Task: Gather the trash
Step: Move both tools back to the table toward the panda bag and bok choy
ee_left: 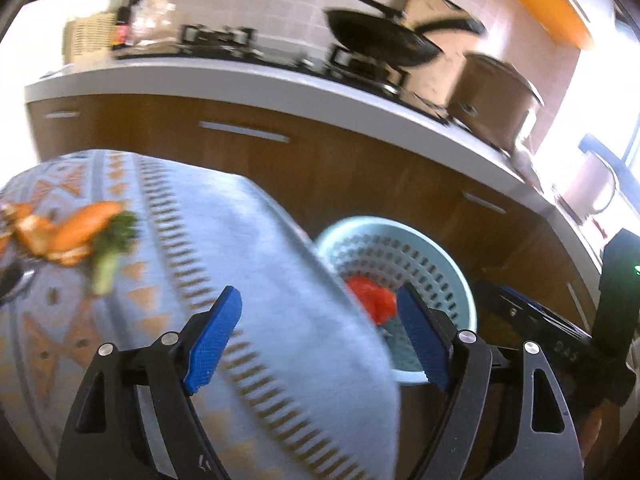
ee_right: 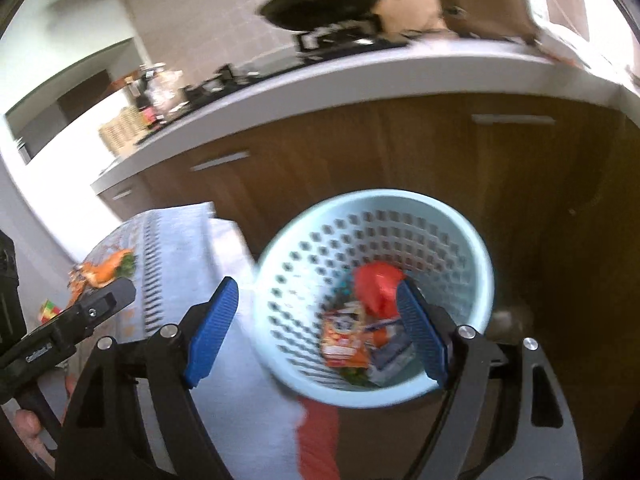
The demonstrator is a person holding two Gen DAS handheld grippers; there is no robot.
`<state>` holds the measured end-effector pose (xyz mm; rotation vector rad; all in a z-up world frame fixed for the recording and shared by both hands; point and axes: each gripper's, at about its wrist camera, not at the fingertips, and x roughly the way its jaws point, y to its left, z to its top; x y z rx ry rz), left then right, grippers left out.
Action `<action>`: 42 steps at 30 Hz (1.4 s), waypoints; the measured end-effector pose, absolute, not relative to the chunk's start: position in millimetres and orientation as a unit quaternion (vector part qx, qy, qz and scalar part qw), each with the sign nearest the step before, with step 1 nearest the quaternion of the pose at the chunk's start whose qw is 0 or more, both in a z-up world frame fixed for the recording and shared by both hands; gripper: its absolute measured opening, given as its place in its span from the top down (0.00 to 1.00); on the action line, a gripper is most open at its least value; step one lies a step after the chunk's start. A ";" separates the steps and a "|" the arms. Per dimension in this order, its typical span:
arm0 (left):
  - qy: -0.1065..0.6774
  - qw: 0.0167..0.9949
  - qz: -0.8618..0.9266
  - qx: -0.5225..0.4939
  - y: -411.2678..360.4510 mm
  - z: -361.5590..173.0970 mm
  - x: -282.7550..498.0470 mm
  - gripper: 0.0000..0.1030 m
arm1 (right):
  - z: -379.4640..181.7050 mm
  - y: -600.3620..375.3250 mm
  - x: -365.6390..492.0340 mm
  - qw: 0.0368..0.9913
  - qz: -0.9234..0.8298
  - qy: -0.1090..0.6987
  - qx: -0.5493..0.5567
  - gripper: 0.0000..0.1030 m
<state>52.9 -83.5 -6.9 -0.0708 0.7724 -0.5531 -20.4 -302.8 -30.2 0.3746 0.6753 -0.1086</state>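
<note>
A pale blue perforated trash basket (ee_right: 460, 224) stands on the floor beside the table; in the left wrist view the basket (ee_left: 400, 240) is half hidden behind the table edge. Inside lie a red bag (ee_right: 376, 284), an orange snack packet (ee_right: 344, 340) and other wrappers. My right gripper (ee_right: 320, 328) hangs open above the basket, nothing between its blue pads. My left gripper (ee_left: 320, 336) is open over the table's near corner, also empty. Orange peels and a green stalk (ee_left: 80, 232) lie on the patterned tablecloth (ee_left: 256, 240) at the left; they also show as peels (ee_right: 106, 270) in the right wrist view.
A wooden cabinet with a white countertop (ee_left: 280, 84) runs behind, carrying a black wok (ee_left: 380, 36), a brown pot (ee_left: 496, 92) and bottles. The other gripper's body (ee_left: 560, 328) sits at the right edge. A small colourful cube (ee_right: 48, 310) lies at the table's left.
</note>
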 end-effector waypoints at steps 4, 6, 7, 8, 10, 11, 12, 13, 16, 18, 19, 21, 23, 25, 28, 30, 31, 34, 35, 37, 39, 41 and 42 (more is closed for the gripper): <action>0.356 0.907 -0.218 -0.065 -29.0 3.6 53.5 0.24 | -19.6 -251.8 -4.6 0.934 -0.007 0.323 0.152 0.25; 0.346 0.915 -0.191 -0.080 0.4 8.6 54.0 0.24 | -17.0 -224.7 5.0 0.936 0.017 0.323 0.138 0.25; 0.343 0.918 -0.180 -0.084 11.0 10.8 54.5 0.24 | -16.6 -207.9 11.4 0.938 0.030 0.321 0.129 0.25; 0.338 0.922 -0.165 -0.088 25.6 12.5 55.1 0.24 | -16.7 -196.2 16.8 0.938 0.039 0.321 0.124 0.25; 0.333 0.929 -0.130 -0.094 53.0 13.5 59.2 0.24 | -21.4 -172.4 30.5 0.937 0.056 0.323 0.120 0.25; 0.330 0.932 -0.114 -0.097 64.6 13.3 61.5 0.24 | -25.7 -161.9 38.3 0.935 0.067 0.327 0.121 0.26; 0.328 0.934 -0.097 -0.099 76.9 12.8 64.7 0.24 | -31.3 -149.8 47.8 0.932 0.083 0.331 0.121 0.30; 0.325 0.938 -0.072 -0.098 93.1 11.1 70.1 0.24 | -35.7 -140.5 54.8 0.930 0.091 0.336 0.119 0.36; 0.330 0.939 -0.016 -0.090 128.9 3.2 90.0 0.24 | -43.0 -118.3 68.4 0.927 0.098 0.346 0.106 0.40; 0.341 0.935 -0.007 -0.094 145.8 -2.4 104.4 0.26 | -45.4 -108.3 73.0 0.927 0.101 0.346 0.099 0.40; 0.348 0.932 -0.001 -0.100 155.0 -6.0 114.9 0.26 | -48.4 -103.4 75.8 0.927 0.100 0.349 0.092 0.40; 0.358 0.927 -0.010 -0.108 163.4 -11.0 129.4 0.32 | -53.1 -98.9 79.3 0.925 0.093 0.359 0.078 0.40; 0.370 0.922 -0.002 -0.111 169.1 -15.3 143.1 0.35 | -54.0 -97.1 78.7 0.925 0.097 0.360 0.078 0.40; 0.384 0.917 0.000 -0.109 170.5 -22.4 155.0 0.35 | -56.7 -96.0 81.4 0.922 0.101 0.366 0.076 0.40; 0.409 0.910 0.016 -0.071 163.9 -33.9 174.2 0.35 | -60.0 -95.3 86.7 0.920 0.101 0.372 0.072 0.40; 0.414 0.909 0.035 -0.043 159.1 -39.7 179.7 0.34 | -61.2 -93.1 87.9 0.918 0.104 0.376 0.067 0.40; 0.411 0.910 0.044 -0.029 156.1 -41.5 178.9 0.34 | -61.2 -90.8 90.1 0.918 0.105 0.377 0.065 0.40; 0.411 0.910 0.054 -0.016 153.1 -43.2 178.2 0.34 | -62.6 -88.0 91.1 0.917 0.099 0.382 0.056 0.40; 0.412 0.909 0.054 -0.010 152.0 -43.5 178.8 0.34 | -62.8 -87.7 91.7 0.916 0.098 0.385 0.055 0.40; 0.412 0.909 0.054 -0.014 154.2 -42.7 178.7 0.37 | -61.3 -85.7 93.8 0.914 0.101 0.389 0.053 0.40; 0.409 0.910 0.059 -0.022 158.6 -42.4 178.4 0.45 | -58.3 -82.5 100.6 0.908 0.119 0.396 0.062 0.40; 0.406 0.911 0.060 -0.029 161.5 -41.8 176.4 0.49 | -56.0 -77.1 108.3 0.905 0.124 0.403 0.062 0.40; 0.404 0.913 0.056 -0.034 162.9 -41.1 175.3 0.51 | -54.7 -72.4 115.5 0.902 0.120 0.410 0.059 0.40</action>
